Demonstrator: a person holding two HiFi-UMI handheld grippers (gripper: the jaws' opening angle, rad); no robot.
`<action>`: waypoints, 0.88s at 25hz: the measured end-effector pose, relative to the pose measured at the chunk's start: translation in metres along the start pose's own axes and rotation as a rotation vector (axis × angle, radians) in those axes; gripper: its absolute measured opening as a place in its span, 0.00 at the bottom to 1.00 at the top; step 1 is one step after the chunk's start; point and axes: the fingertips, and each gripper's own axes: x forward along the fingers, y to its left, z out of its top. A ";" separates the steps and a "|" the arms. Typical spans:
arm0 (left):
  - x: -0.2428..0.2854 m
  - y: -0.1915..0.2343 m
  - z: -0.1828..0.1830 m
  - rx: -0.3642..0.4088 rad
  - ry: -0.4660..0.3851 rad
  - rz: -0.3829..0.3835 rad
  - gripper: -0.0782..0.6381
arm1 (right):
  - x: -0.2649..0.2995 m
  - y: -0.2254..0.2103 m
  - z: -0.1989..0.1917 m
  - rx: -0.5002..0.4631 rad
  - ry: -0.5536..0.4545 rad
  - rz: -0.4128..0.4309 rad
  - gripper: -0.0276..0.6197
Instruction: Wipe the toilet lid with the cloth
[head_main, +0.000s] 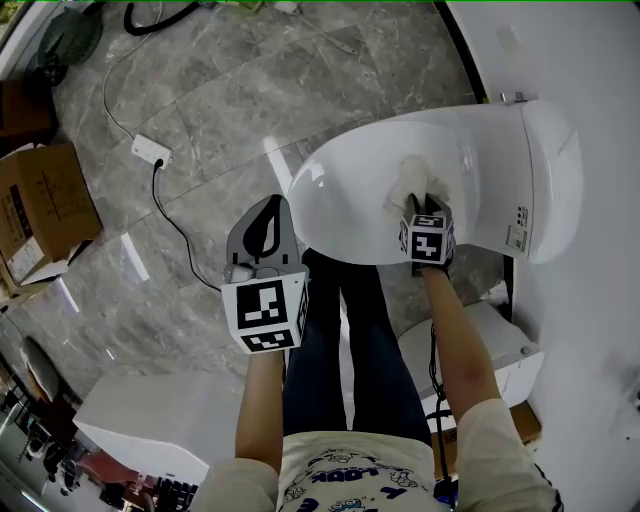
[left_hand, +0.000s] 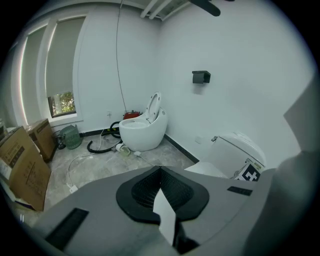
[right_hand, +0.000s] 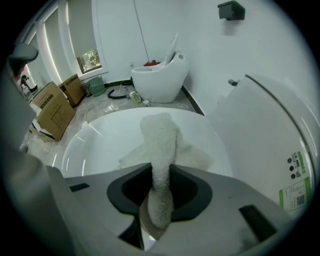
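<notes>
The white toilet lid (head_main: 350, 190) is down, glossy and oval, below me at centre right. A white fluffy cloth (head_main: 412, 180) lies on its right half. My right gripper (head_main: 428, 205) is shut on the cloth, whose folds (right_hand: 160, 145) trail from the jaws onto the lid (right_hand: 100, 145). My left gripper (head_main: 265, 225) hangs to the left of the lid, over the floor, jaws closed and holding nothing; in the left gripper view (left_hand: 161, 172) it points across the room.
The toilet's tank section (head_main: 545, 170) stands against the white wall at right. A second, egg-shaped toilet (left_hand: 144, 127) with raised lid stands across the room. Cardboard boxes (head_main: 40, 210) sit at left, a power strip and cable (head_main: 152, 152) on the marble floor.
</notes>
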 end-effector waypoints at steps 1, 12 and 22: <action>-0.003 0.005 -0.003 -0.006 0.000 0.007 0.11 | 0.000 0.009 -0.001 -0.008 0.001 0.008 0.18; -0.036 0.065 -0.033 -0.078 0.002 0.078 0.11 | 0.000 0.117 0.000 -0.137 0.001 0.102 0.18; -0.059 0.115 -0.055 -0.128 0.002 0.143 0.11 | 0.001 0.199 -0.001 -0.247 0.000 0.178 0.18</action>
